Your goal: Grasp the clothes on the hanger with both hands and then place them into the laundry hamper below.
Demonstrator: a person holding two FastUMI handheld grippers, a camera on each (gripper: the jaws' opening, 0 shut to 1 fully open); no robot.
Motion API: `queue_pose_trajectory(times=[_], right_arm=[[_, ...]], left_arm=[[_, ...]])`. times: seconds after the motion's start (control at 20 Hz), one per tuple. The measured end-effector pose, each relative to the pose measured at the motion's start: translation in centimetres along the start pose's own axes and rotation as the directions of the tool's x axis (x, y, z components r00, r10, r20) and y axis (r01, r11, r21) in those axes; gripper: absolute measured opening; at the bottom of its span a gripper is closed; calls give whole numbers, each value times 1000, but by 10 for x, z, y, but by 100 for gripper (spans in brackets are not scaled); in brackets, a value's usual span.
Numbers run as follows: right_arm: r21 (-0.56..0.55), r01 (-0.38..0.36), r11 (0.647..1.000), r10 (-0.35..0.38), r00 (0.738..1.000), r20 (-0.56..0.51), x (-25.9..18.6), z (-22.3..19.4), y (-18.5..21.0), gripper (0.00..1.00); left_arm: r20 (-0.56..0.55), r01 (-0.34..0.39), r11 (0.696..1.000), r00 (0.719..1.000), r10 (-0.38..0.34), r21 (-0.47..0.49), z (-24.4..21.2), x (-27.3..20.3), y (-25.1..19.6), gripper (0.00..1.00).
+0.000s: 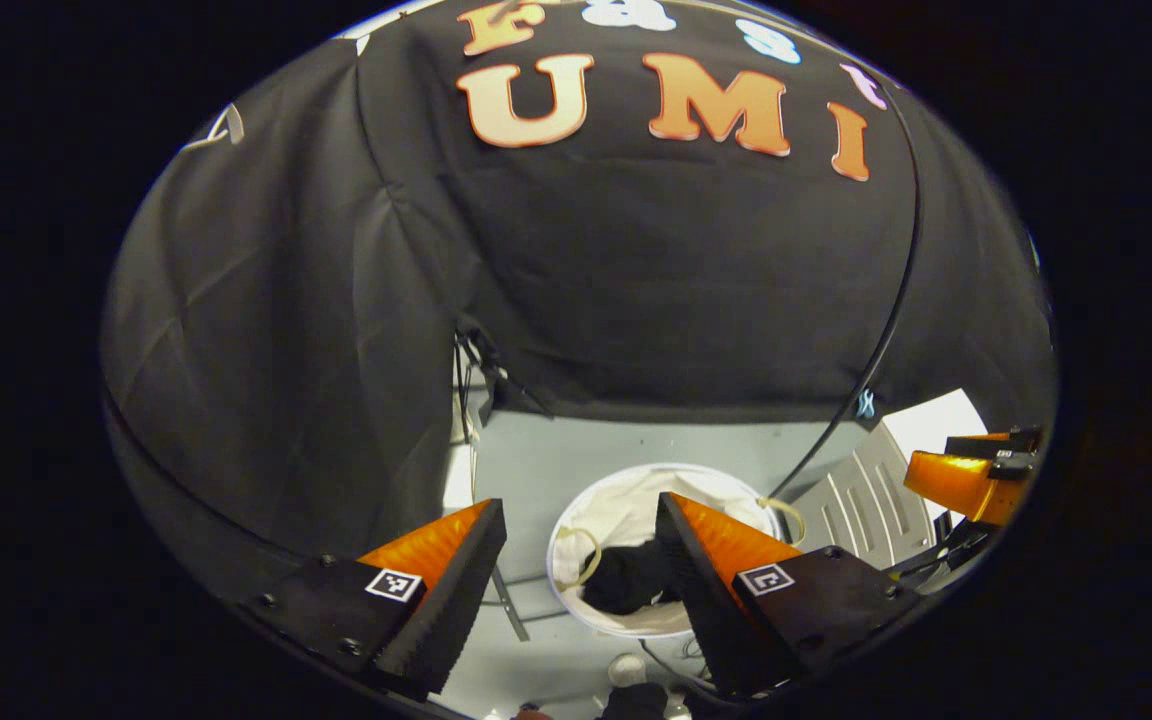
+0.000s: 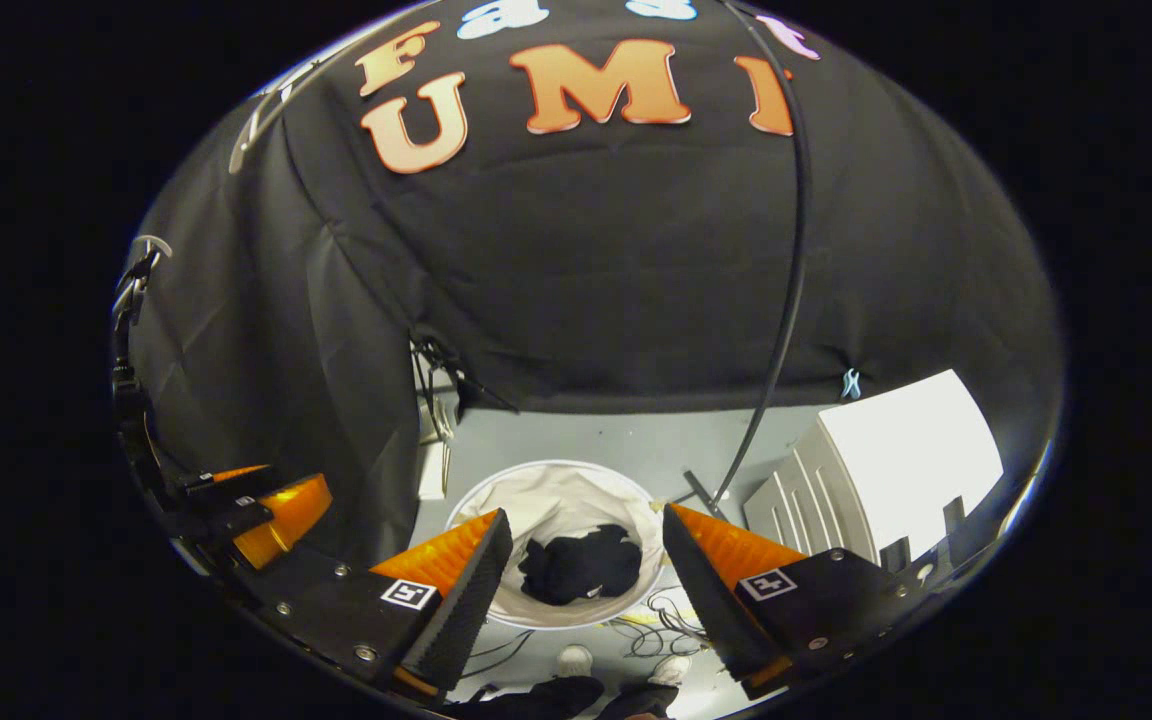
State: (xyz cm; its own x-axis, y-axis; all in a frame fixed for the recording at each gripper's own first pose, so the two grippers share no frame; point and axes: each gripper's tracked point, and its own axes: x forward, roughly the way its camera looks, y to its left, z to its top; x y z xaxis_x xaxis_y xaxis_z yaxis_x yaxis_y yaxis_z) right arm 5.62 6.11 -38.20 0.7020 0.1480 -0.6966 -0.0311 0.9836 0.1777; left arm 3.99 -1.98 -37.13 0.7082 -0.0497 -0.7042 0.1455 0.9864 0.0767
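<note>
Both grippers are hanging high over the floor with their jaws spread wide and nothing between them: the left gripper (image 1: 581,590) is looking down on the laundry hamper (image 1: 626,490), and the right gripper (image 2: 586,590) is framing the same white-lined hamper (image 2: 556,480) between its fingers. The dark clothes (image 2: 581,568) are lying bunched inside the hamper, toward the near part of its liner, and in the left gripper view the same dark bundle (image 1: 631,578) is sitting partly behind the right-hand finger. Judging from this, the drop is looking done and the step in hand is clearing away. To do that well, I would be lifting both grippers straight up and apart, keeping the jaws wide so no fold is snagging on a fingertip, and staying away from the black cable (image 2: 786,300) running down toward the floor (image 2: 576,435) near the hamper's far rim. The white cabinet (image 2: 896,450) is standing just beside the hamper, so swinging the right gripper that way is looking unwise.
</note>
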Motion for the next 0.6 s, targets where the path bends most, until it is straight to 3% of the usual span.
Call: queue_pose_trajectory(times=[0.15, 0.3, 0.6], right_arm=[[25, 19, 1000, -22, 996, 87, -46, 28, -13, 94], [2, 75, 997, -74, 982, 173, -92, 56, -35, 94], [-40, 148, 988, -122, 914, 387, -192, 132, -46, 94]], left_arm=[[113, 13, 999, 994, -8, -44, 52, -43, 11, 99], [243, 34, 999, 970, -26, -32, 104, -95, 15, 99], [501, 83, 996, 864, -57, -31, 203, -187, 9, 98]])
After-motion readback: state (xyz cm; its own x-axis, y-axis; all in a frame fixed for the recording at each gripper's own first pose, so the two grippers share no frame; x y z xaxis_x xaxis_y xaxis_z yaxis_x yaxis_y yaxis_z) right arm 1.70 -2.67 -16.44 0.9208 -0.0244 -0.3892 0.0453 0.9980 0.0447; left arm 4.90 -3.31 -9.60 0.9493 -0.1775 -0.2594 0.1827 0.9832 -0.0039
